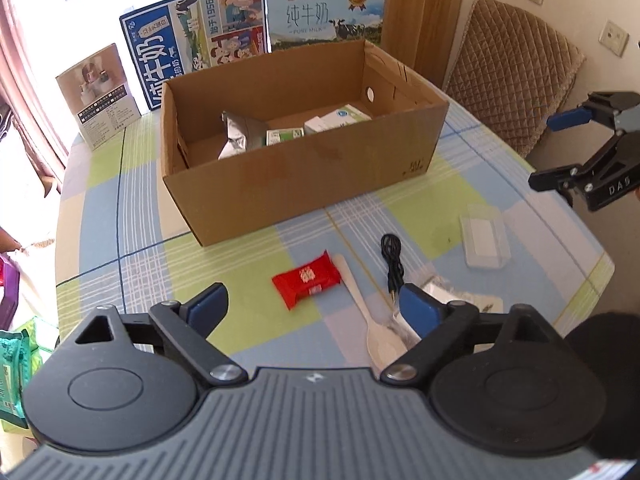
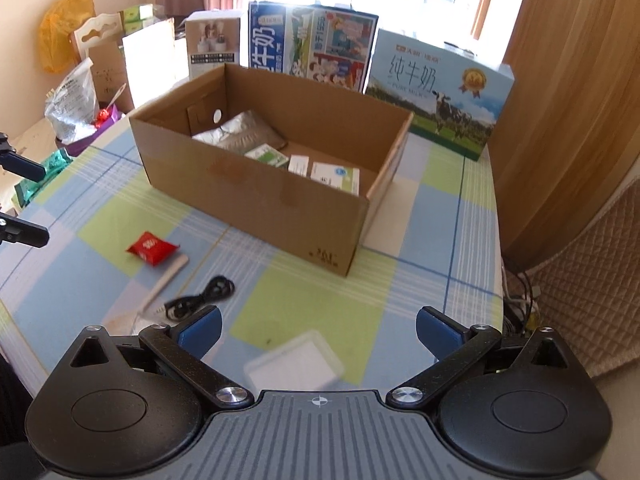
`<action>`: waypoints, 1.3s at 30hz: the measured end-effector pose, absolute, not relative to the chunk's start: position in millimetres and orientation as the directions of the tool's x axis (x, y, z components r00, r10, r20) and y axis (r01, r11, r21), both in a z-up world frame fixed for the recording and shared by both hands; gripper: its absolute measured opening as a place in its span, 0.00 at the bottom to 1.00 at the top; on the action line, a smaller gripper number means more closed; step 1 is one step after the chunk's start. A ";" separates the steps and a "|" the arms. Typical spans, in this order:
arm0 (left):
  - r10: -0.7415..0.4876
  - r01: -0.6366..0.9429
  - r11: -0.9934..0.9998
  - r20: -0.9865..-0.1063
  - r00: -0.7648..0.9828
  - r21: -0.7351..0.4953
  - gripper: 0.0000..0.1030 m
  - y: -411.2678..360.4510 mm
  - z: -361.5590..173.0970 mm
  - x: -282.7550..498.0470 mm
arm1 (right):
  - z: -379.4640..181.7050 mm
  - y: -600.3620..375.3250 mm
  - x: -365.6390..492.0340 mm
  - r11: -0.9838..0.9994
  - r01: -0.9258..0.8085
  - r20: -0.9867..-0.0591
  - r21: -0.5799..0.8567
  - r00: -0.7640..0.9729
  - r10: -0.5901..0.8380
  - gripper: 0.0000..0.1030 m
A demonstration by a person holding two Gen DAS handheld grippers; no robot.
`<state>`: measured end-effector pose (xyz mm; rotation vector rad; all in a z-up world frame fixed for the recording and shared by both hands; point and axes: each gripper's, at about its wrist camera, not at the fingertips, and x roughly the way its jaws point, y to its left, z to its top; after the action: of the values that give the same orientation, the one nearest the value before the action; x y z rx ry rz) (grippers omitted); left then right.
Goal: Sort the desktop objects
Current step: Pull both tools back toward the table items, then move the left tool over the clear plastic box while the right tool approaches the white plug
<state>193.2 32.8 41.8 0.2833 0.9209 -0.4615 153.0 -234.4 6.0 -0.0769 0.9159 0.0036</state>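
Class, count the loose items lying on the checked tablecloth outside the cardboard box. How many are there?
5: a red snack packet, a pale wooden spoon, a coiled black cable, a clear plastic case, and a clear plastic bag partly hidden behind the left gripper. More may be hidden.
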 end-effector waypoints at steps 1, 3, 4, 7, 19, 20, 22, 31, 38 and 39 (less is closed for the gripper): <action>-0.256 0.502 0.864 -0.817 0.517 0.047 0.88 31.9 40.3 191.3 | 4.6 -235.0 151.7 0.997 -0.036 -0.794 -0.064 0.607 -0.029 0.98; -0.255 0.513 0.857 -0.820 0.512 0.054 0.89 30.7 37.4 187.6 | 2.2 -235.7 149.3 0.997 -0.041 -0.799 -0.065 0.600 -0.028 0.98; -0.255 0.517 0.854 -0.822 0.510 0.056 0.89 30.2 36.2 185.7 | 1.2 -235.9 148.4 0.997 -0.045 -0.801 -0.066 0.598 -0.026 0.98; -0.249 0.527 0.847 -0.826 0.506 0.068 0.90 28.6 32.3 181.8 | -2.0 -236.6 145.2 0.996 -0.055 -0.808 -0.070 0.588 -0.025 0.98; -0.226 0.600 0.790 -0.851 0.473 0.124 0.90 16.9 7.9 171.3 | -26.2 -238.5 135.4 0.993 -0.107 -0.845 -0.059 0.535 0.007 0.98; -0.223 0.606 0.785 -0.854 0.471 0.130 0.90 15.2 5.6 170.9 | -27.7 -238.0 135.3 0.992 -0.111 -0.847 -0.058 0.531 0.010 0.98; -0.221 0.619 0.773 -0.858 0.463 0.135 0.90 12.2 1.4 170.1 | -29.5 -236.6 136.1 0.991 -0.119 -0.849 -0.061 0.528 0.011 0.98; -0.229 0.687 0.712 -0.878 0.421 0.144 0.90 1.8 -14.8 162.5 | -21.9 -224.2 141.8 0.985 -0.156 -0.844 -0.078 0.535 0.018 0.98; -0.239 0.742 0.650 -0.884 0.403 0.163 0.90 -8.7 -19.8 154.4 | -13.9 -213.0 140.6 0.979 -0.184 -0.843 -0.089 0.538 0.025 0.98; -0.240 0.749 0.641 -0.884 0.402 0.167 0.90 -10.4 -20.3 153.6 | -13.2 -210.5 140.1 0.977 -0.193 -0.845 -0.091 0.534 0.027 0.98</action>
<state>153.6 -10.4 -20.3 0.6129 0.9644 -0.6767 140.1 -210.5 -13.2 -0.1813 1.0000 0.1323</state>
